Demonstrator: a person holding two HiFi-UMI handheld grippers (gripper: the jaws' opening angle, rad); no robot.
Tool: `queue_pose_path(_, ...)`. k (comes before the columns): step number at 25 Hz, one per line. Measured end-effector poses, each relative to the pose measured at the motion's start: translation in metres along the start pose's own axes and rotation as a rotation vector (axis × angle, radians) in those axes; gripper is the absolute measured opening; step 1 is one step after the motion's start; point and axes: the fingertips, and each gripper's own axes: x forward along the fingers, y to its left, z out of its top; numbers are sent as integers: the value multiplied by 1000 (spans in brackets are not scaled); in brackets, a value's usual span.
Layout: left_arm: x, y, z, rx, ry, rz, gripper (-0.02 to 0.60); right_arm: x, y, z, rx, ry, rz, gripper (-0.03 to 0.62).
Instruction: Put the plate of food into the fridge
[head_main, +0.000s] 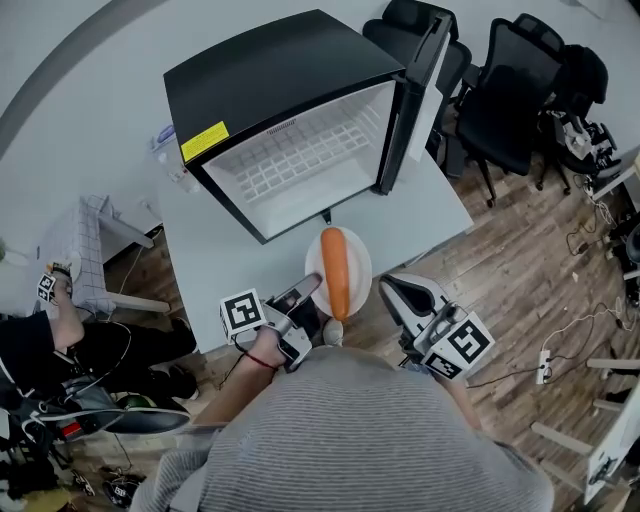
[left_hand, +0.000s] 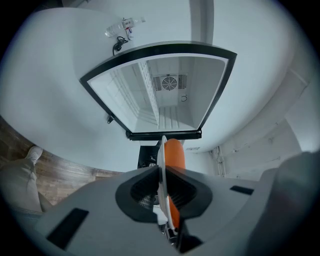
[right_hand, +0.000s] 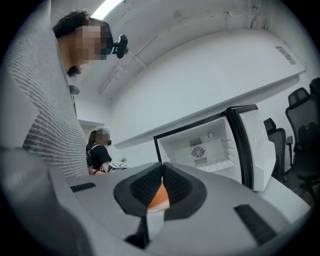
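Observation:
A white plate (head_main: 357, 258) carrying a long orange carrot (head_main: 336, 272) hangs over the white table's (head_main: 425, 205) near edge. It is in front of the open black mini fridge (head_main: 290, 120). My left gripper (head_main: 308, 300) is shut on the plate's near-left rim. In the left gripper view the plate (left_hand: 161, 162) stands edge-on between the jaws, with the carrot (left_hand: 175, 152) to its right and the empty fridge cavity (left_hand: 167, 97) straight ahead. My right gripper (head_main: 390, 287) hovers just right of the plate, shut and empty. The right gripper (right_hand: 161, 167) looks past the carrot (right_hand: 160, 197) at the fridge (right_hand: 210, 150).
The fridge door (head_main: 425, 80) is swung open to the right. Black office chairs (head_main: 520, 90) stand at the back right on the wood floor. A person (head_main: 60, 330) sits low at the left, next to a white stool (head_main: 90, 250). Cables and a power strip (head_main: 545, 365) lie at the right.

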Motion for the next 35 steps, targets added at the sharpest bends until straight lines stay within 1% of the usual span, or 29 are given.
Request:
queue_pose_path(3, 2, 2, 21, 17, -6, 7, 37, 21, -7, 5, -10, -11, 2, 14)
queue_pose_path(6, 6, 4, 46, 38, -2, 15, 37, 45, -14, 5, -22, 2, 1, 15)
queue_pose_path(10, 12, 0, 64, 41, 10, 8, 37, 63, -19, -1, -30, 28, -8, 15)
queue_pose_path(15, 17, -3, 76, 22, 4, -12, 37, 73, -20, -5, -42, 58, -20, 15)
queue_pose_path(17, 20, -4, 79, 24, 3, -20, 37, 73, -23, -8, -36, 66, -29, 15)
queue_pose_path(20, 25, -3, 78, 4, -6, -32, 37, 72, -29, -17, -22, 89, -38, 15)
queue_pose_path(23, 30, 0, 79, 6, -10, -23, 37, 73, -34, -22, -15, 107, -29, 15)
queue_pose_path(29, 42, 6, 95, 43, -39, 21, 37, 82, -56, -21, 8, 122, -9, 15)
queue_pose_path(35, 53, 4, 107, 36, -71, 25, 37, 89, -82, -23, 24, 141, -7, 15)
